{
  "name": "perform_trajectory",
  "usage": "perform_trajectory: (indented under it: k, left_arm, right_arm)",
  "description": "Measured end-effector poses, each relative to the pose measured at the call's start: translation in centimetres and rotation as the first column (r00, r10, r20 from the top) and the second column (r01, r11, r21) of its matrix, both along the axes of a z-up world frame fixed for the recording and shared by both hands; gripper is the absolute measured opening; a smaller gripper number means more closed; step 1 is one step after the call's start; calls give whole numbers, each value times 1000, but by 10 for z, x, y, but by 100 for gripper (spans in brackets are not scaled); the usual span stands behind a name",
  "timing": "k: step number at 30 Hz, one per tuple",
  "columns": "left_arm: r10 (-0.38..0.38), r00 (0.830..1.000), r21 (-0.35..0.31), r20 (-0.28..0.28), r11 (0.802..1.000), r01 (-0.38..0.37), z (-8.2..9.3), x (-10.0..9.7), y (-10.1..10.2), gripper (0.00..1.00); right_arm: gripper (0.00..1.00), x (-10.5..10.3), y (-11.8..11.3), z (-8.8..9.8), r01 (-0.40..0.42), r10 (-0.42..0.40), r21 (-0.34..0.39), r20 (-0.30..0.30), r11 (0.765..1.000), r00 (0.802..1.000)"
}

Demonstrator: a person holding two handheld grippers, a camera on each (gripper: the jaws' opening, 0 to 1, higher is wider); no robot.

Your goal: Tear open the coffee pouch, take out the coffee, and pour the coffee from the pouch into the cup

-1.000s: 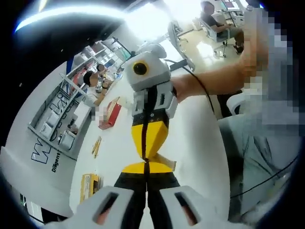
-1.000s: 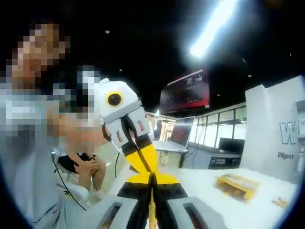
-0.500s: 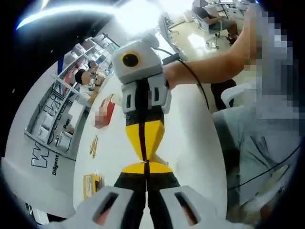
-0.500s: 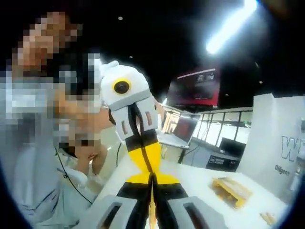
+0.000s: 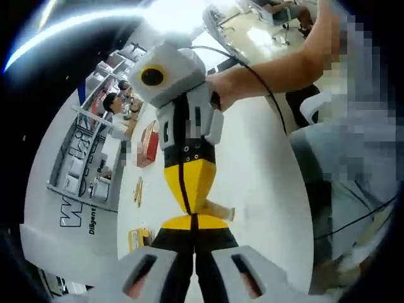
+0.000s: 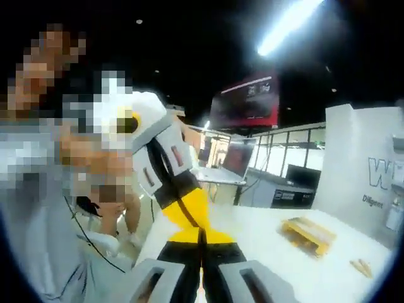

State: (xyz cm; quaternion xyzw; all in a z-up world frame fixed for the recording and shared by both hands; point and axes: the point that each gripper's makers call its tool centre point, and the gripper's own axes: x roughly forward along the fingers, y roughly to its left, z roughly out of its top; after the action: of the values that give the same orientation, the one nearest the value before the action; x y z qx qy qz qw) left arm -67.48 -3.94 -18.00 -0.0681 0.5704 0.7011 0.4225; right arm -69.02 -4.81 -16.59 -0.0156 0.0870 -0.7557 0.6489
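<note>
Item 1. Left gripper [image 5: 194, 222]: in the left gripper view it rises from 6 o'clock. Jaws closed tip to tip, with no gap showing.

Item 2. Right gripper [image 5: 191, 208]: enters the same view from 12 o'clock, yellow tips pointing down and meeting the left gripper's tips nose to nose. Jaws closed. A person's arm [image 5: 271, 66] runs off behind it toward 2 o'clock.

Item 3. Pouch [image 5: 219, 211]: a small tan piece sticking out toward 3 o'clock from where the two sets of tips meet, held up off the bench [image 5: 252, 183]. It is probably the coffee pouch, pinched by both pairs of jaws; the print on it is too small to read.

Item 4. Bench stock, left gripper view: red box [image 5: 150, 142] at 10 o'clock, thin sticks [image 5: 137, 190] below it, yellow box [image 5: 137, 237] at 8 o'clock, all well apart from the grippers.

Item 5. Right gripper view: the right gripper [image 6: 202, 236] rises from 6 o'clock, jaws closed. The left gripper [image 6: 200, 222] slants in from 10 o'clock to meet it. The yellow box [image 6: 307, 231] lies at 4 o'clock on the bench [image 6: 252, 233], the sticks [image 6: 361, 268] beyond it. A red screen [image 6: 245, 104] hangs at 1 o'clock.
</note>
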Motion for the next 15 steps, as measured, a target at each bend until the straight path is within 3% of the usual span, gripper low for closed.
perform_trajectory:
  k: [3, 7, 15]
  left_arm:
    - [3, 1000, 25, -2, 1000, -3, 3, 0, -1, 0]
    - [21, 995, -12, -96, 1000, -22, 5, -3, -4, 0]
    - [30, 982, 19, -187, 999, -27, 9, -4, -5, 0]
  right_arm:
    - [0, -1, 0, 2, -5, 6, -18, 16, 1000, 1000]
    - [0, -4, -2, 3, -4, 6, -31, 51, 1000, 999]
    - [0, -4, -4, 8, -9, 23, -108, 127, 994, 992]
